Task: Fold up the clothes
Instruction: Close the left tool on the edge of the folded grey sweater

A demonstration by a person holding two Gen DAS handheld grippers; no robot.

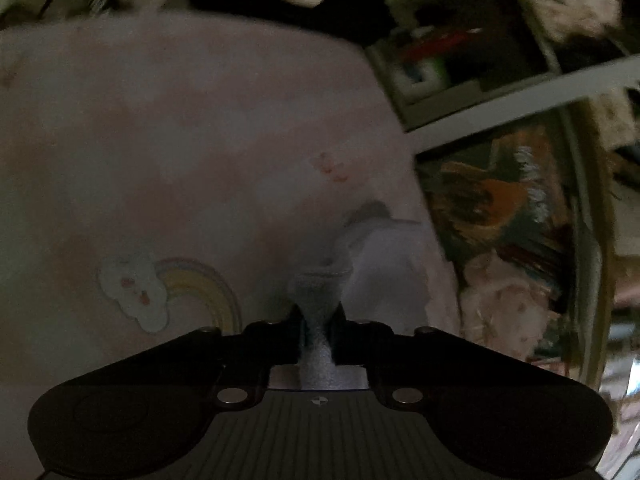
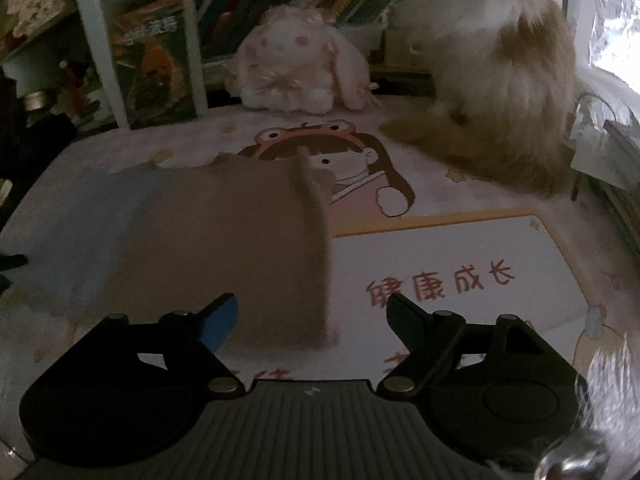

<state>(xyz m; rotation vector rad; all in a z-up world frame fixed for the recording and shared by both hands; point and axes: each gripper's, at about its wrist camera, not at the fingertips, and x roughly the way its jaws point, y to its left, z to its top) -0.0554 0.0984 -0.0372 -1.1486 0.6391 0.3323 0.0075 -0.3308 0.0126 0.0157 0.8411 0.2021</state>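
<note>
Your left gripper [image 1: 318,330] has its fingers pinched tight on a fold of grey cloth [image 1: 320,280]. Your right gripper [image 2: 312,316] gapes wide, holding nothing, above the brown garment [image 2: 224,248] lying on the bench's [image 2: 460,248] left half.

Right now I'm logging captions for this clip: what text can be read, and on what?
"健康成长": red characters on the cartoon desk mat, seen upside down.
More red characters at the mat's near edge: cut off by the right gripper, unreadable.
Book cover title: blurred.
Left wrist view: nothing legible.

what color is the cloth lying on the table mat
Brown, with a blue part at its left; right wrist view shows it best.
</note>
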